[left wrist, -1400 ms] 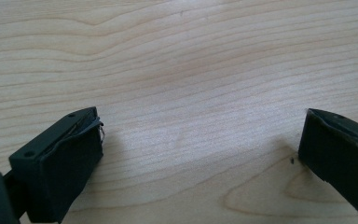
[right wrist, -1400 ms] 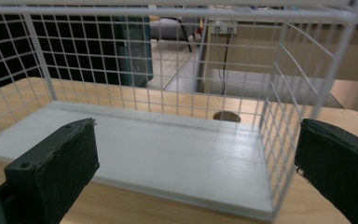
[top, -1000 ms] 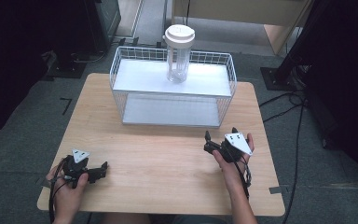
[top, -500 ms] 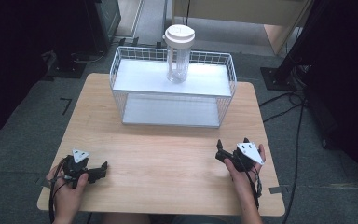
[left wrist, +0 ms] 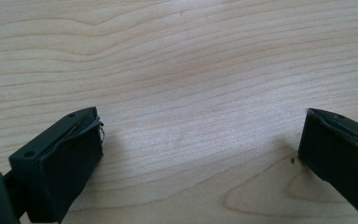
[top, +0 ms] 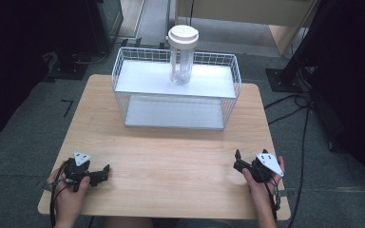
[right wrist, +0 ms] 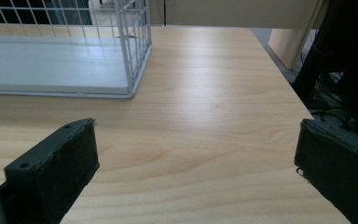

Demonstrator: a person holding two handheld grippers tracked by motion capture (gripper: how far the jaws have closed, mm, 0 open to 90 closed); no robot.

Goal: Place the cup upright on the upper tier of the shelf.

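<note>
Wire basket point(top: 228, 102) well ahead of right gripper point(top: 238, 162) (jaws apart)

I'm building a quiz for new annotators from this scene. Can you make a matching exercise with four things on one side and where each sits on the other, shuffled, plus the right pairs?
Things:
1. clear bottle
2. wire shelf rack
3. left gripper
4. right gripper

Places:
A. near the table's front right corner, jaws open and holding nothing
B. at the far middle of the wooden table
C. upright on the rack's top shelf, white lid on
D. near the table's front left corner, jaws open over bare wood

Pairs: 1-C, 2-B, 3-D, 4-A
</note>
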